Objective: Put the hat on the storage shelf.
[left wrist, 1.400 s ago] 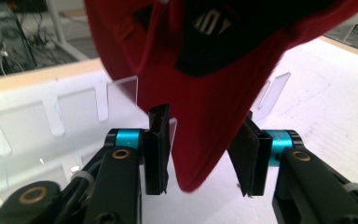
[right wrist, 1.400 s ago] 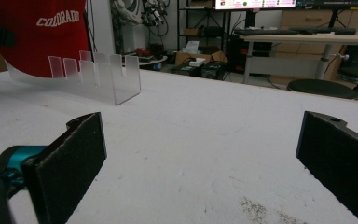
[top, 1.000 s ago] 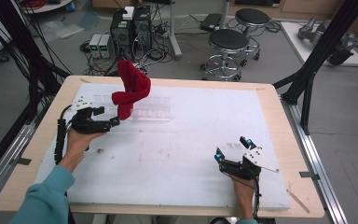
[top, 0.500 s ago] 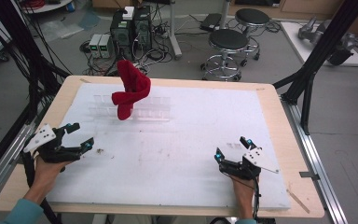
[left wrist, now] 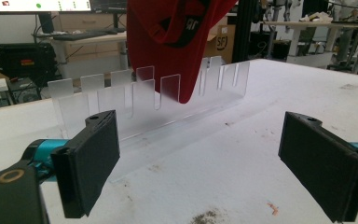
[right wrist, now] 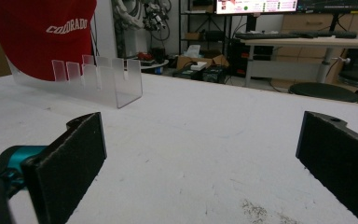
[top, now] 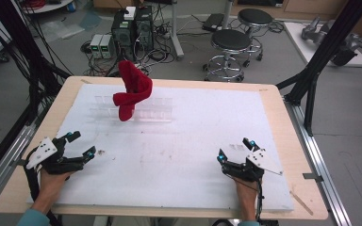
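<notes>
Risk first: red Colorado cap (top: 132, 93) perched on clear slotted acrylic rack (top: 136, 109), toward far-left part of white table (top: 193, 141), well apart from both tools. Looks top-heavy, draped over upright tabs and overhanging near side of rack; likely to slide off or tip light rack if nudged.

Left gripper (top: 78, 147) near left edge by near-left corner, jaws spread wide, nothing between them. Right gripper (top: 233, 149) toward near-right corner, jaws likewise wide apart and empty.

Possible failures, judged from layout: approaching too low and striking rack's front wall, shoving whole rack across smooth surface; pinching only loose fabric at brim, so cap peels away and drops; catching a thin acrylic tab together with cloth and dragging rack up. Transparent tabs hard to read against table, so misjudging depth seems plausible.
</notes>
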Demonstrator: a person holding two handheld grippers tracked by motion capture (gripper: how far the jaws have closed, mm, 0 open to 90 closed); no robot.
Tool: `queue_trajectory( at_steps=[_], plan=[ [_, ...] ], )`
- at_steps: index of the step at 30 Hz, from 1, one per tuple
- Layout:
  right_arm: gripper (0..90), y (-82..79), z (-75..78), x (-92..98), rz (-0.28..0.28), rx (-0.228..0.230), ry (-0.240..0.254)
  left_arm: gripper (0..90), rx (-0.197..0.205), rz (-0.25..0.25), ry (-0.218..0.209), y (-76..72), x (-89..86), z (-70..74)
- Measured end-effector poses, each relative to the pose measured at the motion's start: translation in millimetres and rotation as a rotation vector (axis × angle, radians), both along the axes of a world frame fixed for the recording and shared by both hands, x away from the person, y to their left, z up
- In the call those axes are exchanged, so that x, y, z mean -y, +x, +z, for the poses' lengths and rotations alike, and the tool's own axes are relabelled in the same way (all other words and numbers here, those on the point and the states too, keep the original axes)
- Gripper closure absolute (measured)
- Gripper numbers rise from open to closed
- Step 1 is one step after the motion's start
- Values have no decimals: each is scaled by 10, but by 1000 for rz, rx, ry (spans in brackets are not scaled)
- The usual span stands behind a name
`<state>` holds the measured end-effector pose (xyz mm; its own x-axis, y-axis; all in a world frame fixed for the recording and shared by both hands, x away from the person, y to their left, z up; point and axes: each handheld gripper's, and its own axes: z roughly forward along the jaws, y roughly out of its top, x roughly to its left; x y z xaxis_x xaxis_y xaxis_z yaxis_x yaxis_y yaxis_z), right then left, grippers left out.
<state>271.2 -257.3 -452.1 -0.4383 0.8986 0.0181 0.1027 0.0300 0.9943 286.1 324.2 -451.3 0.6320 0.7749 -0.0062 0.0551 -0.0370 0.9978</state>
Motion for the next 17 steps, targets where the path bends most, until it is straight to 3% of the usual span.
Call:
queue_trajectory(
  at_steps=[4, 9, 13, 17],
  plan=[
    [4, -2, -1, -2, 0, -1, -1, 131, -4, 0, 8, 2, 1, -3],
    [4, -3, -2, -4, -2, 8, -10, 131, -16, 8, -14, 11, -13, -10],
    [4, -20, -7, -2, -12, 15, 0, 132, -4, 4, 13, 0, 4, -9],
    [4, -28, -10, 2, -19, 21, 6, 133, 0, 10, -12, -4, -13, -16]
  ],
)
